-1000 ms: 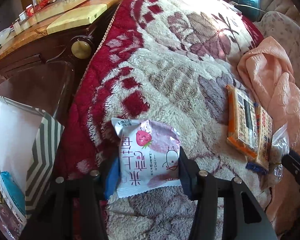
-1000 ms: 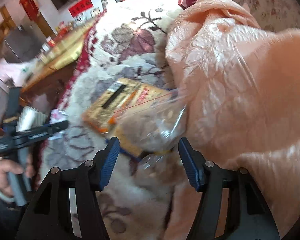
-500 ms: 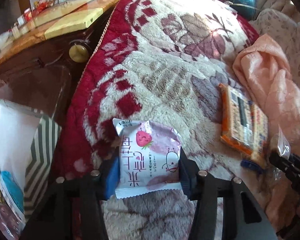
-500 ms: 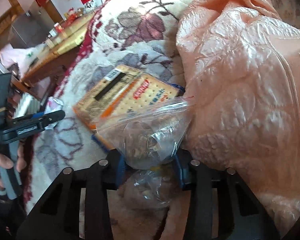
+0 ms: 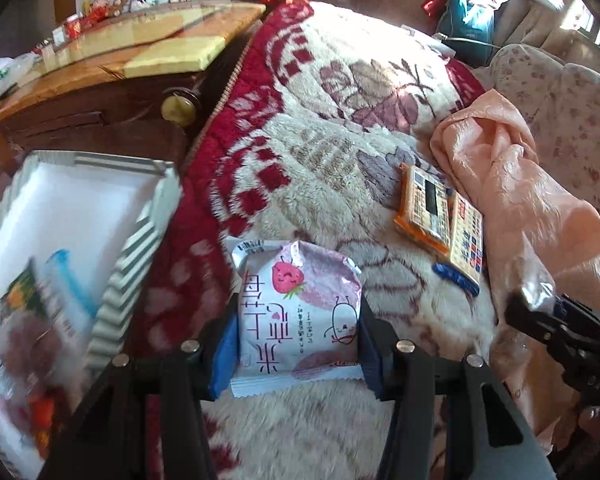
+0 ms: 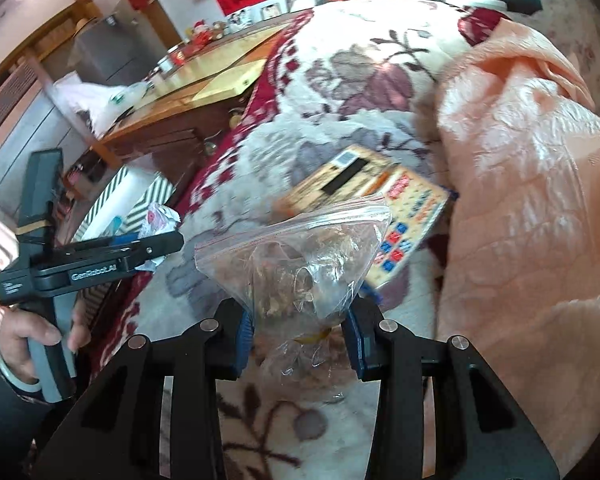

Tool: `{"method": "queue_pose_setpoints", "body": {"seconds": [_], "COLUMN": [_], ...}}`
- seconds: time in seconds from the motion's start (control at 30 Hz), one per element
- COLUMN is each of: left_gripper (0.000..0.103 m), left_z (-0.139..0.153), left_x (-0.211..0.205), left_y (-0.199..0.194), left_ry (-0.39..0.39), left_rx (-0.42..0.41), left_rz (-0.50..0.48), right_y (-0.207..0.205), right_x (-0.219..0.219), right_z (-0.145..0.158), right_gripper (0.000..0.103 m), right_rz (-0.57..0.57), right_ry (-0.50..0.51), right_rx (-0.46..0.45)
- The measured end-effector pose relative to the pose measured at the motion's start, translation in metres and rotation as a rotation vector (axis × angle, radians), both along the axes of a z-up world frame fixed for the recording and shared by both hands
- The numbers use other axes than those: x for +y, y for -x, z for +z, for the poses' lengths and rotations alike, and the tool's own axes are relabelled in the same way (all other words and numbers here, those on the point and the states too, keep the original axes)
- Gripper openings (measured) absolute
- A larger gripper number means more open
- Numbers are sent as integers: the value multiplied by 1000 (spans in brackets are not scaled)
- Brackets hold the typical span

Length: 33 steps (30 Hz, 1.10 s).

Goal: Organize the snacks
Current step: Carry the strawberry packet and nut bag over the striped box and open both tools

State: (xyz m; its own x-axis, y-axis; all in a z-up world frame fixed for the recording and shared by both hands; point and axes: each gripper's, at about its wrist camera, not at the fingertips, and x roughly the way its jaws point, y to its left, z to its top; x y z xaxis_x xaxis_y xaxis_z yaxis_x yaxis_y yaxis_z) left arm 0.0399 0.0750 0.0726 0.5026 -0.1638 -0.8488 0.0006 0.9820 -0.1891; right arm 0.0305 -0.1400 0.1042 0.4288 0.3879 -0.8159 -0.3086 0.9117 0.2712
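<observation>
A: Left wrist view first. What does the left gripper (image 5: 298, 344) have?

B: Both blue pads press the sides of a pink-and-white strawberry snack packet (image 5: 298, 312). Jaws closed onto it, packet held flat between the fingers, above the floral fleece blanket (image 5: 340, 128).

A: Container?

B: A white box with grey-striped walls (image 5: 136, 248) sits left of the gripper, beside the blanket's red border. Packets already lie inside at lower left, blurred; a blue-topped one (image 5: 66, 280) is the only one I can make out.

A: Other snacks?

B: Two flat cracker packs (image 5: 444, 220), orange and yellow, lie overlapping on the blanket at right, just beside a crumpled peach quilt (image 5: 520, 200). The right gripper (image 5: 540, 312) enters from the lower right edge with clear plastic at its tip.

A: Background?

B: Dark wooden cabinet (image 5: 100, 112) with a glass-covered top behind the box.

A: Right wrist view.

B: The right gripper (image 6: 298, 340) is clamped on a clear zip bag (image 6: 300, 256) holding brownish contents; what they are I cannot tell. The bag stands up between the pads, its zip edge uppermost, lifted off the blanket (image 6: 360, 80). The cracker packs (image 6: 372, 200) lie behind it, against the peach quilt (image 6: 520, 180).

A: Left side visible here?

B: Yes. The left gripper (image 6: 156, 240), held by the person's hand (image 6: 40, 332), carries the strawberry packet (image 6: 158, 216) close beside the striped box (image 6: 140, 196).
</observation>
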Motion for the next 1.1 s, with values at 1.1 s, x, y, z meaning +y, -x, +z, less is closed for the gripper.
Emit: {"method": "queue_pose_setpoints", "body": {"seconds": [1.1], "left_gripper": [54], "left_z": [49], "left_x": [64], "left_y": [90], "left_ry": [-163], "left_rx": [-167], "left_rz": [175], "right_y": [46], "right_x": [130], "right_z": [26], "right_gripper": [37], "right_rz": [252], "right_ry": [53], "right_rx": [-19]}}
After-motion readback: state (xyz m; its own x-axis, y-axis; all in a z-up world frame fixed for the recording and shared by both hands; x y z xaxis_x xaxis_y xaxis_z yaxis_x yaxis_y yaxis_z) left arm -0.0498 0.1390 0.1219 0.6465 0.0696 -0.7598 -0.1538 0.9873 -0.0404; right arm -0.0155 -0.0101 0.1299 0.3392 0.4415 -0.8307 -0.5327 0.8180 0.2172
